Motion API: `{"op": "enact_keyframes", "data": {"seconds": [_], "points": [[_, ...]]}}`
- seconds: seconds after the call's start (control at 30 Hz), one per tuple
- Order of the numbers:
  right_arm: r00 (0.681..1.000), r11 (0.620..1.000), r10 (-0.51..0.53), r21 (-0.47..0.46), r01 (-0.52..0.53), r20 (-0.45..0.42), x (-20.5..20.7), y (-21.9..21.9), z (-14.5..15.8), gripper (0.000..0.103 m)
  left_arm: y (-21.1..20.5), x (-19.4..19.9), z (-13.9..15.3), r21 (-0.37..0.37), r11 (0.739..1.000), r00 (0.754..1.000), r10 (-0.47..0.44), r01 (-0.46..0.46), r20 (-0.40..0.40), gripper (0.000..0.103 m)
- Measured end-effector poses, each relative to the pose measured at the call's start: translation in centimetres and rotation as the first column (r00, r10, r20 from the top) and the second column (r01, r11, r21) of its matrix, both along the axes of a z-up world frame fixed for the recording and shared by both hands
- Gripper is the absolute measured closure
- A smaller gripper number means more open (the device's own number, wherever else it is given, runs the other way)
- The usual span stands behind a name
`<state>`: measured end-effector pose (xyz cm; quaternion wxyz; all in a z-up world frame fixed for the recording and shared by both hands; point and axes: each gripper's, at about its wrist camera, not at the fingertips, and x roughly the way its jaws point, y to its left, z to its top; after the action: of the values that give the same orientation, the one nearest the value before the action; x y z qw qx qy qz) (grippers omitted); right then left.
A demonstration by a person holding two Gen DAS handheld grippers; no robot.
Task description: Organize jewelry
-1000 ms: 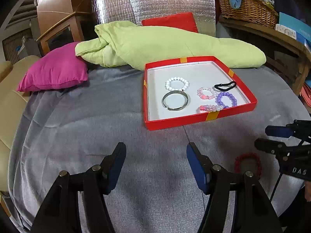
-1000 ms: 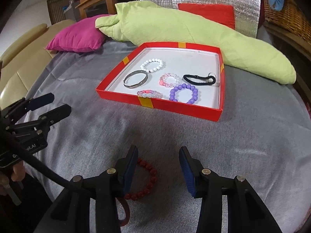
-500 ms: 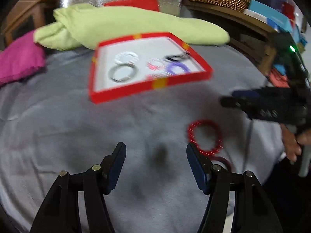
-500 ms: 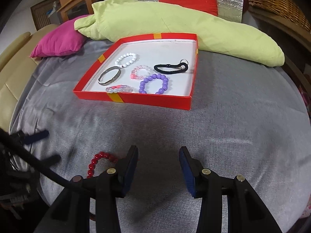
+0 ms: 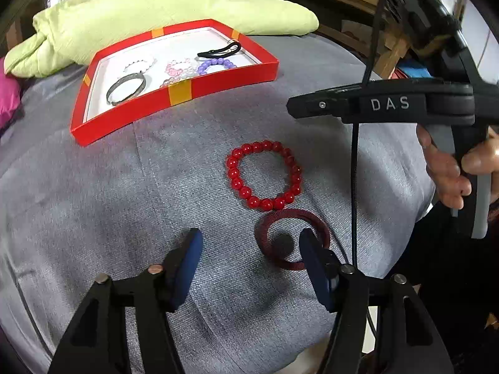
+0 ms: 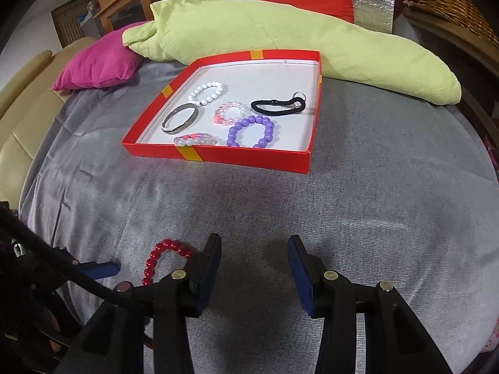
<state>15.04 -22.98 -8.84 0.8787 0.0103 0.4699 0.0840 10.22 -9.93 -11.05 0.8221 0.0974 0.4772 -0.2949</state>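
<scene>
Across the grey cloth-covered worktop (image 6: 374, 218), a light green quilt (image 6: 280, 31) is seen at the far edge, with a magenta cushion (image 6: 96, 62) beside it. Just in front of the quilt, a red tray (image 6: 249, 157) is set, in which a silver bangle (image 6: 180, 119), a white bead bracelet (image 6: 206, 93), a pink bead bracelet (image 6: 230, 113), a purple bead bracelet (image 6: 251, 132), a black hair tie (image 6: 277, 106) and a pale pink bracelet (image 6: 195, 140) are laid. Nearer, on the bare cloth, a red bead bracelet (image 5: 264, 175) is found, touching a dark red hair band (image 5: 292, 238). The left hand-held gripper (image 5: 249, 255) is held open, its right finger over that band. The right hand-held gripper (image 6: 253, 268) is likewise open, holding nothing, beside the red bead bracelet.
</scene>
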Motion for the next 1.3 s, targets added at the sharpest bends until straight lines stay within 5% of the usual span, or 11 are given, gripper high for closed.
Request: {"op": "enact_keyframes", "data": {"seconds": [0.07, 0.2, 0.63, 0.67, 0.73, 0.77, 0.9, 1.13, 1.3], "points": [[1.000, 1.000, 0.015, 0.010, -0.015, -0.005, 0.0, 0.3, -0.1, 0.055, -0.3, -0.1, -0.2, 0.028, 1.000, 1.000, -0.012, 0.012, 0.018, 0.074], [0.999, 0.999, 0.042, 0.021, -0.042, -0.019, -0.1, 0.8, -0.3, 0.055, 0.1, 0.2, -0.1, 0.033, 0.999, 0.999, -0.010, 0.008, 0.035, 0.094], [0.982, 0.979, 0.177, -0.088, -0.183, -0.069, -0.9, 5.1, -2.9, 0.056, 5.0, 3.4, 0.7, 0.018, 0.985, 0.985, 0.172, -0.172, 0.036, 0.096], [0.981, 0.975, 0.186, -0.112, -0.191, -0.054, -1.1, 5.4, -2.9, 0.060, 5.3, 3.5, 0.8, 0.020, 0.983, 0.982, 0.182, -0.183, 0.039, 0.096], [0.980, 0.971, 0.197, -0.130, -0.200, -0.033, -1.2, 5.6, -2.9, 0.089, 5.9, 3.7, 0.9, 0.025, 0.978, 0.978, 0.204, -0.206, 0.044, 0.097], [0.980, 0.971, 0.197, -0.132, -0.199, -0.027, -1.2, 5.6, -2.8, 0.092, 6.0, 3.8, 0.8, 0.023, 0.977, 0.976, 0.212, -0.214, 0.041, 0.096], [0.987, 0.975, 0.163, -0.153, -0.159, 0.014, -1.2, 5.1, -2.4, 0.092, 6.8, 4.0, 0.9, 0.030, 0.967, 0.967, 0.250, -0.251, 0.044, 0.096], [0.994, 0.997, 0.061, -0.057, -0.056, 0.091, -0.6, 2.6, -0.2, 0.093, 7.0, 4.7, 0.8, 0.047, 0.950, 0.950, 0.306, -0.309, 0.066, 0.097], [0.999, 1.000, 0.012, -0.007, -0.012, 0.051, 0.1, 1.2, -0.3, 0.093, 7.3, 5.2, 0.7, 0.062, 0.939, 0.939, 0.335, -0.340, 0.075, 0.096]]}}
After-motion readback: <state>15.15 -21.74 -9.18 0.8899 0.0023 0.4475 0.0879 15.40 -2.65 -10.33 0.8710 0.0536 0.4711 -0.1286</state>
